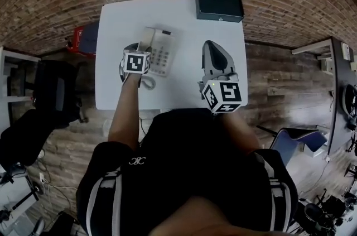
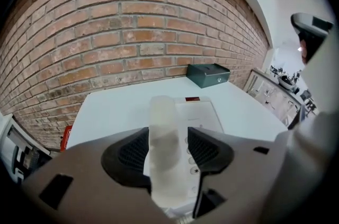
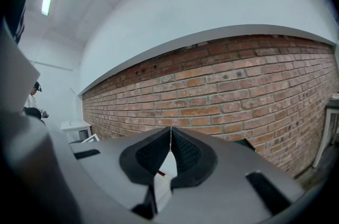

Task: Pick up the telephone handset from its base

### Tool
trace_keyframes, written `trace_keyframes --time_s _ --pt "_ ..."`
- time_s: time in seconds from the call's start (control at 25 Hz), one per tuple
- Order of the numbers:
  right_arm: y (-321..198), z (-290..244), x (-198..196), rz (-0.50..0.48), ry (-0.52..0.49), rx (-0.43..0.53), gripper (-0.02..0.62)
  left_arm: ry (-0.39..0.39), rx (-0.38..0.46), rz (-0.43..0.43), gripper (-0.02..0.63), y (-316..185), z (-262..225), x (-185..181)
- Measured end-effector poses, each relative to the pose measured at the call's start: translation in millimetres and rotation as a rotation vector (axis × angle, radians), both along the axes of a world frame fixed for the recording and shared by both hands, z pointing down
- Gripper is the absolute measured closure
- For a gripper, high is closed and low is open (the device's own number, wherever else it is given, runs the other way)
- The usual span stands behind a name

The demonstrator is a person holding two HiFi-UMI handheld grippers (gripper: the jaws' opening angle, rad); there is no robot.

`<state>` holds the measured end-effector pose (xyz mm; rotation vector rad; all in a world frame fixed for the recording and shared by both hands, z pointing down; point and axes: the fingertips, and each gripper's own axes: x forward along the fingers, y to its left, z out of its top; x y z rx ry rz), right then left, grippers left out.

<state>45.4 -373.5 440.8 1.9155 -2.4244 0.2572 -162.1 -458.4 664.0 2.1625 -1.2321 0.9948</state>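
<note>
I note the handset [image 2: 163, 138]: a pale, off-white bar, long and rounded, blurred at close range; it lies flat in its cradle along the left side of the base [image 2: 204, 114], its length running away from me; it is not lifted. In the left gripper view it runs between the spread jaws of the left gripper [image 2: 168, 150]; I cannot tell whether either pad touches it. The base is the same pale colour; it is a sloped slab with round keys just beside the handset and a small dark red mark at its far edge. In the head view it sits left of the middle of the white table [image 1: 184, 23]; a coiled cord [image 1: 148, 83] curls at its near end.
</note>
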Motion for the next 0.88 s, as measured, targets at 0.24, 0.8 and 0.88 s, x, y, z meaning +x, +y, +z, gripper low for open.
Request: trace_keyframes --time_s 0.24,0.8,0.88 --pt "5.1 4.6 16.8 0.046 0.013 -0.023 0.597 -0.062 -0.024 -0.022 0.407 -3.2 15.5 -4.3" --pt "10.6 -1.2 28.8 0.045 0.016 -0.009 0.597 -0.031 0.059 -0.089 0.425 -2.3 -16.2 -8.5" --pt "9.8 -2.2 28.2 0.036 0.012 -0.005 0.597 -0.013 0.088 -0.104 0.425 -0.7 -27.7 -9.5"
